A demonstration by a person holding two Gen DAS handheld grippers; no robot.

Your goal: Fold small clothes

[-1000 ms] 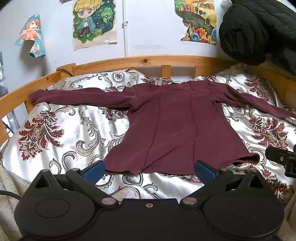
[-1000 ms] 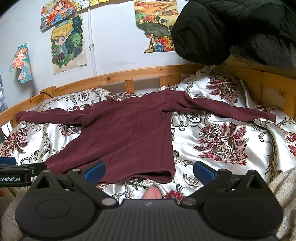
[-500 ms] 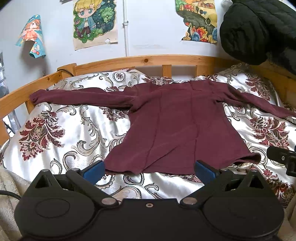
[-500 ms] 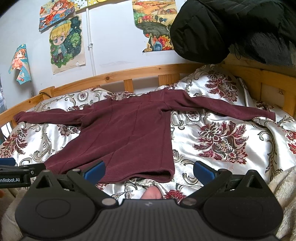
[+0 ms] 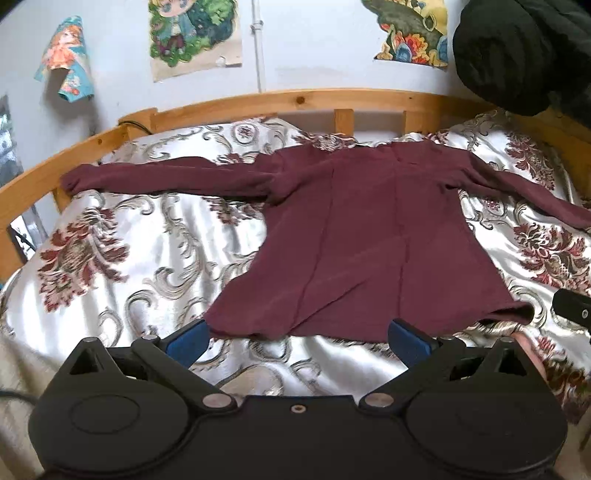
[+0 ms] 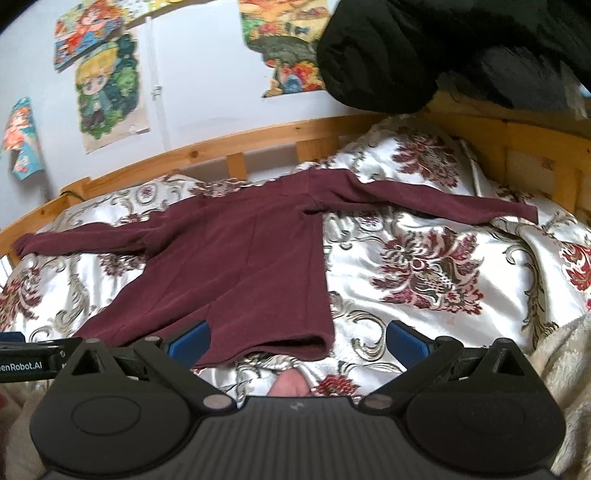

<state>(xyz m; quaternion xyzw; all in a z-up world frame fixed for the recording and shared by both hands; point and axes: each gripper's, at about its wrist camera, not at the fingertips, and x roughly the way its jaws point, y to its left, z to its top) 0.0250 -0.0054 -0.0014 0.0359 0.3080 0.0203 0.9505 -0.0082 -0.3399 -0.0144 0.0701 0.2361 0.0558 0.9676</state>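
Both spread grippers, left gripper [image 5: 299,338] and right gripper [image 6: 297,339], at maroon shirt [image 5: 369,243] hem.

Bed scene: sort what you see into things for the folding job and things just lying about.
For the job:
maroon long-sleeved top, spread flat
left gripper, open
right gripper, open

Just about:
patterned bedspread
black jacket
wall posters
wooden bed rail

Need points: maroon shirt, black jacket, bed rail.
maroon shirt [image 5: 362,251], left wrist view, middle of the body panel.
black jacket [image 6: 388,62], right wrist view, bulging lower front.
bed rail [image 5: 295,99], left wrist view, top bar behind the shirt.
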